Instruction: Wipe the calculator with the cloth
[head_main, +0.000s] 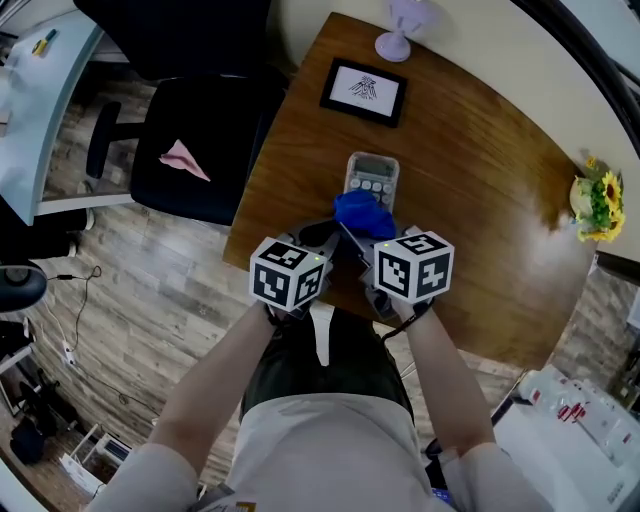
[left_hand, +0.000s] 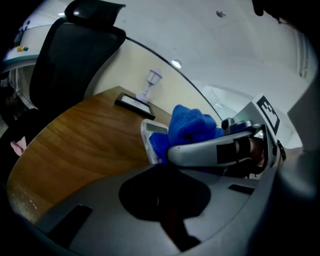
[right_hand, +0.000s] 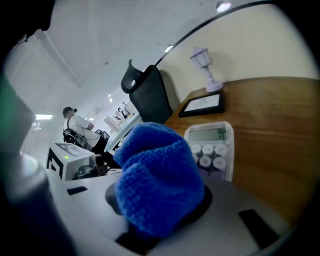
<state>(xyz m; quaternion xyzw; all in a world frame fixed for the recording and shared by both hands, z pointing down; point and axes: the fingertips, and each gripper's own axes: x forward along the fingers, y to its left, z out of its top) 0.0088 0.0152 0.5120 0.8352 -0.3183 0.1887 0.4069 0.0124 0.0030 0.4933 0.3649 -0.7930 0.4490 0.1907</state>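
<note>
The right gripper (right_hand: 145, 237) is clamped on the bunched blue cloth (right_hand: 157, 182) and holds it over the near end of the calculator (right_hand: 212, 147). The calculator lies flat on the table (head_main: 470, 180), mid-table, with its display at the far end. The left gripper (left_hand: 165, 212) sits just left of the right one, jaws together with nothing between them. Far beyond the calculator stand 1 frame (head_main: 364, 90) and 1 lamp (head_main: 404, 28).

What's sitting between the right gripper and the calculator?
A bunched blue cloth, clamped in the right gripper, with the calculator just beyond it. The right gripper view shows this plainly.
</note>
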